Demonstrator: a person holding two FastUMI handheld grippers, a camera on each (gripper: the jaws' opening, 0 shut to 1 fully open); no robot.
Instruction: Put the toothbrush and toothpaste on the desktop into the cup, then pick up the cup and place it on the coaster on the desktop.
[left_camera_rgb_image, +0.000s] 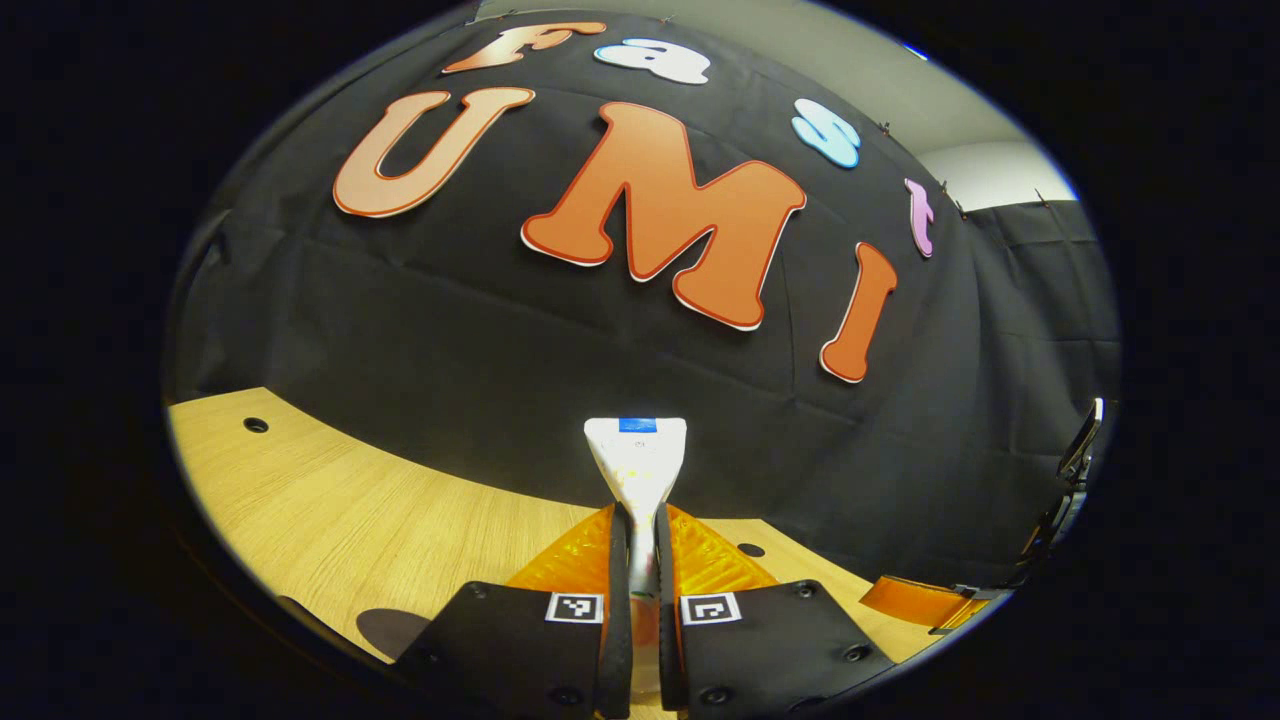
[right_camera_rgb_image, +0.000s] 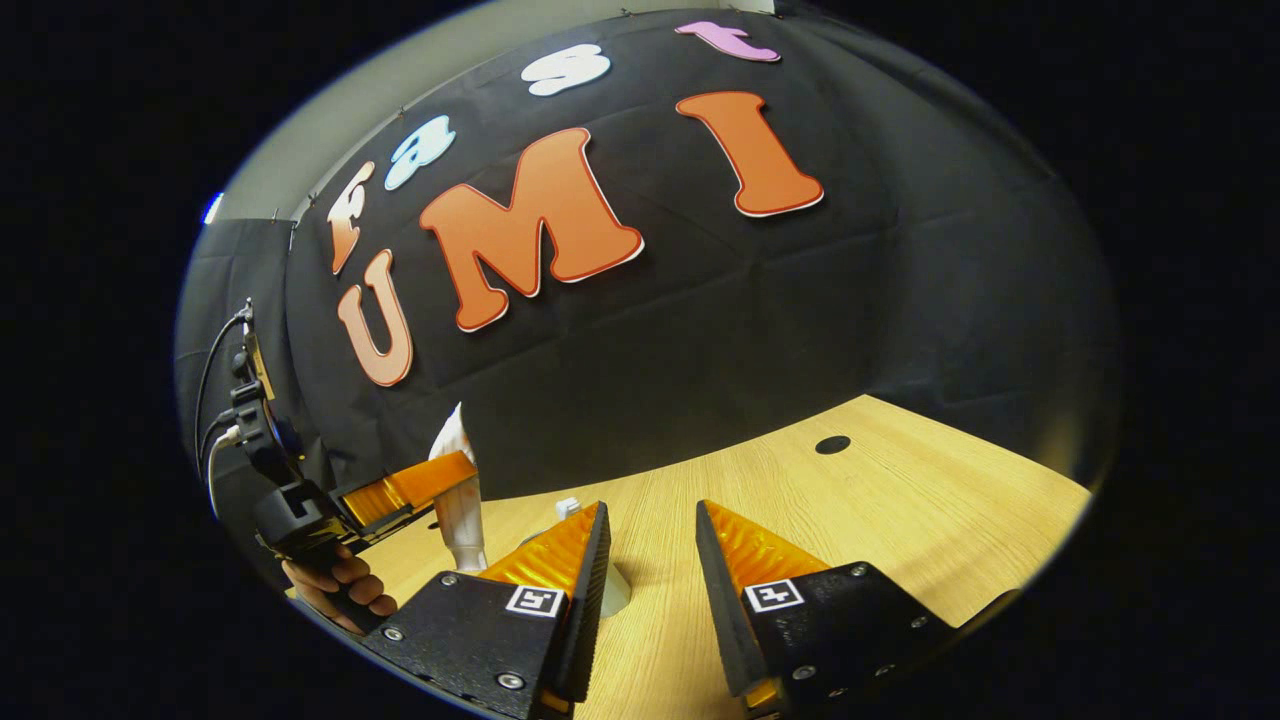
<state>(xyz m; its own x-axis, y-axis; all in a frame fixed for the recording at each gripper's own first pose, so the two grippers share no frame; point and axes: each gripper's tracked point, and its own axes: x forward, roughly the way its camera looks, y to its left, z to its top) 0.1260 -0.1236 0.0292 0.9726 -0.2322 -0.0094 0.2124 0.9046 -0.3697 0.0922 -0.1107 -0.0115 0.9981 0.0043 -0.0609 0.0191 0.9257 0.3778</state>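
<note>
A: What has the left gripper (left_camera_rgb_image: 640, 560) got?

B: A white toothpaste tube (left_camera_rgb_image: 637, 460). Both fingers are clamped on it, and its flat crimped end with a blue mark stands up above the fingertips, in front of the black cloth wall (left_camera_rgb_image: 560, 330).

A: Is it touching the desktop?

B: No. In the right gripper view the same tube (right_camera_rgb_image: 458, 490) hangs upright in the air, pinched by the left gripper (right_camera_rgb_image: 420, 485), with a person's hand (right_camera_rgb_image: 340, 585) around the black handle below it. The wooden desktop (right_camera_rgb_image: 880, 500) lies underneath.

A: And the right gripper (right_camera_rgb_image: 648, 540)?

B: Released: its two fingers stand wide apart with bare wood between them, holding nothing. From the left gripper view it (left_camera_rgb_image: 925, 600) shows at the far right edge, low over the desktop (left_camera_rgb_image: 330, 500).

A: Where's the cup?

B: Something pale (right_camera_rgb_image: 612, 590) sits on the table just behind the right gripper's left finger, with a small white piece (right_camera_rgb_image: 567, 507) poking up above that finger. It may be the cup with the toothbrush in it, but the finger hides most of it, so I can't tell.

A: Anything else on the wood?

B: A round dark cable hole (right_camera_rgb_image: 832, 444) further back, well apart from both grippers.
</note>
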